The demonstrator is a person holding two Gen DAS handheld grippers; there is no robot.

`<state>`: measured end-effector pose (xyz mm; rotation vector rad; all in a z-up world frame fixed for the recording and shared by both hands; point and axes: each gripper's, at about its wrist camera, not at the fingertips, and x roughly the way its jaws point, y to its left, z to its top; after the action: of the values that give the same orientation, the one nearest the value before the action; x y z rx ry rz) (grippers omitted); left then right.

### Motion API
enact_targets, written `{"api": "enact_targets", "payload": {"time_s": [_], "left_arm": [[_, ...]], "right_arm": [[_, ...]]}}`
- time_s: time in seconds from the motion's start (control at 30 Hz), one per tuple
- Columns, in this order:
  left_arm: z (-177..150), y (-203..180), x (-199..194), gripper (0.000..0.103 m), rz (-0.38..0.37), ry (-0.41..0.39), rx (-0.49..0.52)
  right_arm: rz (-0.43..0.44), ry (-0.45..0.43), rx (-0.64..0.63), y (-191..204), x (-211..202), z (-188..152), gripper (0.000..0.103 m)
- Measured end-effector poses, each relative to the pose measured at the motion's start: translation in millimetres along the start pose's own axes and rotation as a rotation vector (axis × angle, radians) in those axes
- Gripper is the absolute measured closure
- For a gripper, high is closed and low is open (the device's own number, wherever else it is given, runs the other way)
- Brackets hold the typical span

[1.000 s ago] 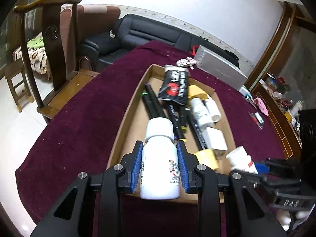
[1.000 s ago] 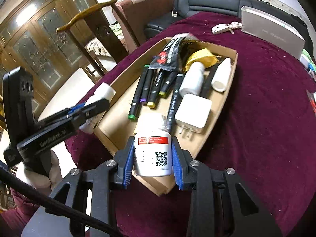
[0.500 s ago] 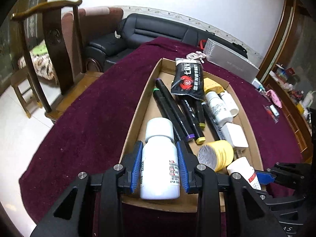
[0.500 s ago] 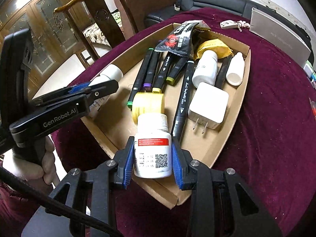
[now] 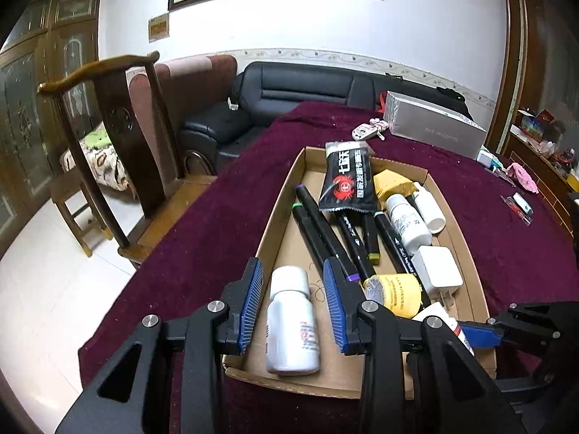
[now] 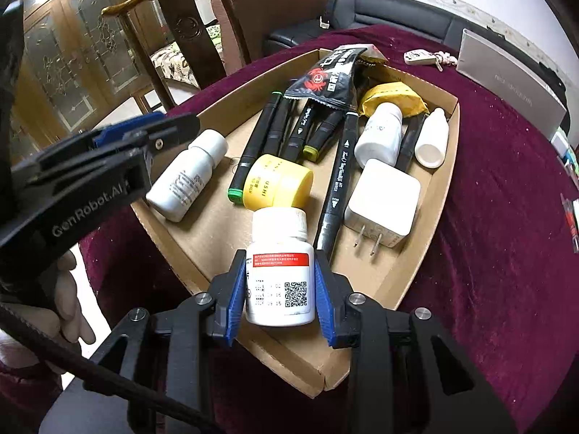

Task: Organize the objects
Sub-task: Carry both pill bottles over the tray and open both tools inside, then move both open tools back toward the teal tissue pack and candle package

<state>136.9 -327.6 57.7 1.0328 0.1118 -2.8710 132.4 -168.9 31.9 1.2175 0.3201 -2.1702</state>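
A cardboard tray lies on the maroon tablecloth. My left gripper is open; a white bottle lies on the tray floor between its jaws, clear of the pads. My right gripper is shut on a white pill bottle with a red label, held over the tray's near corner. The tray also holds black markers, a yellow tape roll, a white charger, a black snack packet, and small white bottles.
A grey box and keys lie at the table's far end. A wooden chair stands to the left of the table. Small items lie at the right edge. A black sofa is behind.
My left gripper has opened and the white bottle now lies on the tray floor. My right gripper has moved further over the tray, still gripping its bottle.
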Motion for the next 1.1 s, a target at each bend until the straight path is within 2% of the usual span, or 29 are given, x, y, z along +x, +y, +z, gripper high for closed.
{"api": "enact_targets", "payload": {"time_s": [0.07,0.17,0.2,0.47,0.8,1.1], "left_arm": [[2,-1,-4,0.071,0.01,-0.01,0.007],[4,-4,-9,0.059,0.013,-0.023,0.01],[5,-4,-11,0.058,0.012,-0.027,0.011],[9,-13,-27,0.056,0.047,-0.067,0.04],[14,-29,-49,0.045,0.095,-0.109,0.082],[15,-59,-71,0.04,0.125,-0.142,0.145]], "right_arm": [[0.001,-0.001,0.0,-1,1,0,0.07],[0.007,-0.003,0.006,-3,1,1,0.07],[0.014,-0.005,0.012,-4,1,1,0.07],[0.043,-0.024,0.037,-7,-4,3,0.068],[0.066,-0.092,0.063,-11,-30,-2,0.064],[0.074,-0.163,0.112,-27,-59,-13,0.06]]}}
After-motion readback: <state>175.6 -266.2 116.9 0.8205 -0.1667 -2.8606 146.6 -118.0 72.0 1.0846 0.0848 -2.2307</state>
